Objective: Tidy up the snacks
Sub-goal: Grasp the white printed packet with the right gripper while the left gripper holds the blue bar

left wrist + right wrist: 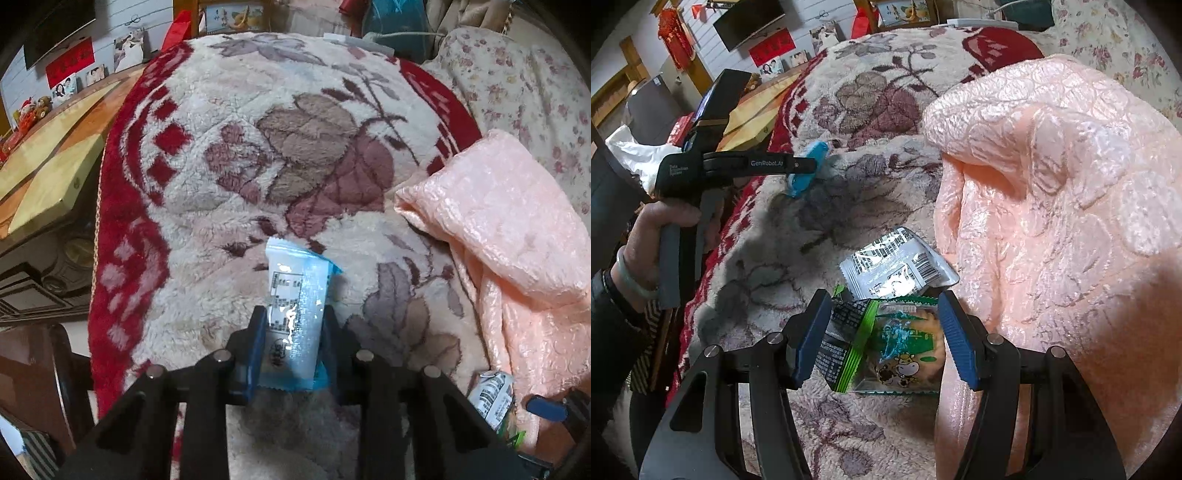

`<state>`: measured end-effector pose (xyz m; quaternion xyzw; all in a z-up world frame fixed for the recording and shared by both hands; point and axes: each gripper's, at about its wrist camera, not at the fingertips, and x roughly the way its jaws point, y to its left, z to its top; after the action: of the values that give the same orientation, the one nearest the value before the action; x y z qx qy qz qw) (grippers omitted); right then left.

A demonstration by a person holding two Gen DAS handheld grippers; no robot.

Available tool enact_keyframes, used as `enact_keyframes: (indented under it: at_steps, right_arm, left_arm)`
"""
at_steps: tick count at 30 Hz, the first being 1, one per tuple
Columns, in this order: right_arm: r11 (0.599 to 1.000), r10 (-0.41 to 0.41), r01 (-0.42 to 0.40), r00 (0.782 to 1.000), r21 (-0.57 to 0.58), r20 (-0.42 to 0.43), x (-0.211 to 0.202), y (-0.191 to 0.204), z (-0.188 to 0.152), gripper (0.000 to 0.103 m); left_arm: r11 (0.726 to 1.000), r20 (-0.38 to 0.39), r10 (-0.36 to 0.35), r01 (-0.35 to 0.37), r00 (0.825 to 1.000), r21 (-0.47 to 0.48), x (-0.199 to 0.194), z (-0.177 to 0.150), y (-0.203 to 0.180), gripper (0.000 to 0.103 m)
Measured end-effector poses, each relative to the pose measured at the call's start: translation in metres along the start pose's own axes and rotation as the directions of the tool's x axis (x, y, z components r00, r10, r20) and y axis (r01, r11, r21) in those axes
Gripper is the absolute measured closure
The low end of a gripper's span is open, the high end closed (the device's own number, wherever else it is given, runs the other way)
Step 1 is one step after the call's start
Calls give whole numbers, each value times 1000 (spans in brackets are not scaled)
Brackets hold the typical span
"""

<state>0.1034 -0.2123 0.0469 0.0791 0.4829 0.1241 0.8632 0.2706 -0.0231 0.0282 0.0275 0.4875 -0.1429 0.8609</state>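
Observation:
My left gripper [293, 314] is shut on a blue-and-white snack packet [295, 280], gripped across its lower half and held over the floral fleece blanket [229, 192]. The right wrist view shows the same gripper [809, 164] from the side, in a person's hand, with the blue packet [801, 181] at its tip. My right gripper [883, 301] holds a green snack packet with a cartoon cow [905, 350] between its blue pads, low over the blanket. A silver packet with a barcode [894, 269] lies just beyond it, also seen at the lower right of the left wrist view [493, 395].
A crumpled pink quilted cloth [1052, 184] is heaped along the right side, touching the packets. A wooden table [55, 155] stands beyond the blanket's left edge. A flowered bedcover [535, 92] lies at the back right. Photos and red decorations line the far wall.

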Motion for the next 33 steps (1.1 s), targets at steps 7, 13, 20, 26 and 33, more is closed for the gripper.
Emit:
enact_keyframes:
  at_steps: [7,13,20,26,33]
  right_arm:
    - [997,-3,8,997,75,-75,23,-6,20,39]
    - [988,-16,40,988,148,-156,56,-10,30,38]
    - [993,97,-103,990,-64,-101,52,49,42,38]
    - [994,74,-65,992,87,-103,57,28,42,37]
    - [984,63,-42,992,176,-112,81,43,63,33]
  left_arm:
    - [1000,28,7,-6,1000,-27,-23,-18,8,73]
    - [998,42,20,-18,999,-66,-53,-39,14,73]
    - [994,53,66,-60,996,-96,-77,-65,22,73]
    - [988,64,102,-93,993,-121,-86,-76,28,73]
    - [983,74,140,-129,987,-133,-93,-86,28,73]
